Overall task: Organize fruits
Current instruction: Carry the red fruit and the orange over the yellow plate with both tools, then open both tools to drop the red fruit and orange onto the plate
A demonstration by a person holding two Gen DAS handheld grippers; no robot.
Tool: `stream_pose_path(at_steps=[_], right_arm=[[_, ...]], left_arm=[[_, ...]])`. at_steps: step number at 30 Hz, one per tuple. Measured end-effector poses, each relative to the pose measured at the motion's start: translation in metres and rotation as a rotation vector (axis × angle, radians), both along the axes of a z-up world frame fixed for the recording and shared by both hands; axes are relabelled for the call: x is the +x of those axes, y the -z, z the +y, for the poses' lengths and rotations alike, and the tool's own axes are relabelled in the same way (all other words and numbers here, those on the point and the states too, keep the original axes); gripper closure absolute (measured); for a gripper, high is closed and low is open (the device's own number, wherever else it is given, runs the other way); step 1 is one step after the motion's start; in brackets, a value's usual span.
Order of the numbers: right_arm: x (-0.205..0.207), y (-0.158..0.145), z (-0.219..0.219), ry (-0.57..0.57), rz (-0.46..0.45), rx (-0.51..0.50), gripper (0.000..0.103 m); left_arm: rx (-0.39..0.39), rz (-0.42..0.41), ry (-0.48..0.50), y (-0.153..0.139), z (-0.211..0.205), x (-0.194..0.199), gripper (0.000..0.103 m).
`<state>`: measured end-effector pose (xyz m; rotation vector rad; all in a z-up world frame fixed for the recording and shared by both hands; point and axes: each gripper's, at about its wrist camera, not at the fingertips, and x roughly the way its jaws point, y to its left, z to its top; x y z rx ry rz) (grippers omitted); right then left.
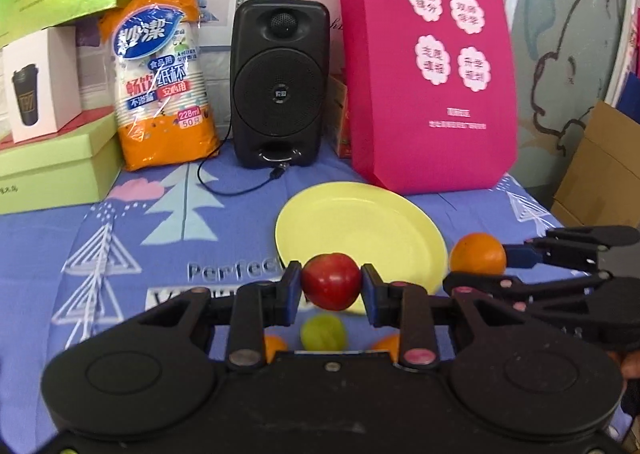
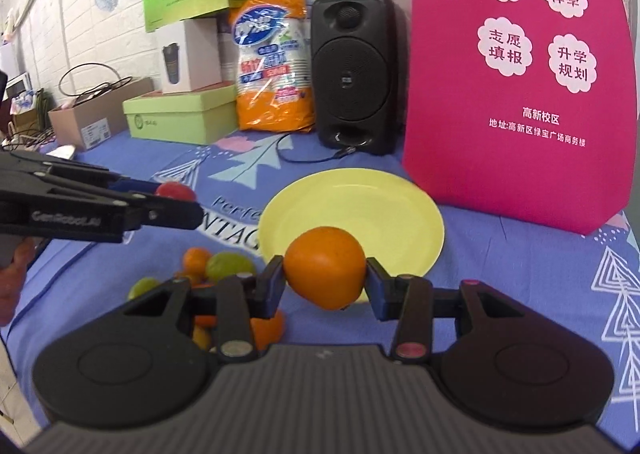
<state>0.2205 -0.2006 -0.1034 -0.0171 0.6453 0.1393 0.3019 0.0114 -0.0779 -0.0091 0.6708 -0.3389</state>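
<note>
My left gripper [image 1: 331, 288] is shut on a red apple [image 1: 331, 281], held above the cloth near the front rim of the yellow plate [image 1: 360, 230]. My right gripper [image 2: 325, 280] is shut on an orange [image 2: 325, 268], also just in front of the plate [image 2: 352, 209]. The orange [image 1: 478, 253] and right gripper show at the right of the left wrist view. The apple [image 2: 175, 189] and left gripper show at the left of the right wrist view. Several loose fruits lie on the cloth below: a green one [image 1: 323, 332], a green one [image 2: 230, 265] and an orange one [image 2: 196, 257].
At the back stand a black speaker [image 1: 280, 81] with a trailing cable [image 1: 236, 181], an orange pack of paper cups [image 1: 160, 73], a pink bag [image 1: 428, 65], green boxes [image 1: 52, 169] and a white box [image 1: 40, 81]. A cardboard box [image 1: 600, 169] is at the right.
</note>
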Motion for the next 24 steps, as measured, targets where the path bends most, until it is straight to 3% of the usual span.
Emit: stream_pose_path(at_steps=[5,9,19,21,23,24], right_arm=[[0.041,0.016,-0.009,0.025,0.051,-0.011,0.061],[0.062,0.033,-0.014,0.039,0.09,-0.011,0.061],[0.085,0.053,-0.018,0.056,0.148,-0.008,0.061],[0.087,0.053,-0.019,0.06,0.148,0.0,0.061],[0.086,0.05,-0.019,0.07,0.142,-0.006,0.057],[0.086,0.047,-0.018,0.071,0.14,-0.012,0.054]], left_arm=[[-0.008,0.051,-0.004,0.017,-0.017,0.058,0.073],[0.039,0.081,-0.006,0.036,-0.035,0.093,0.073],[0.061,0.142,-0.026,0.07,-0.044,0.117,0.071],[0.058,0.147,-0.029,0.072,-0.043,0.119,0.063],[0.059,0.138,-0.042,0.069,-0.04,0.118,0.037],[0.054,0.124,-0.037,0.064,-0.039,0.113,0.036]])
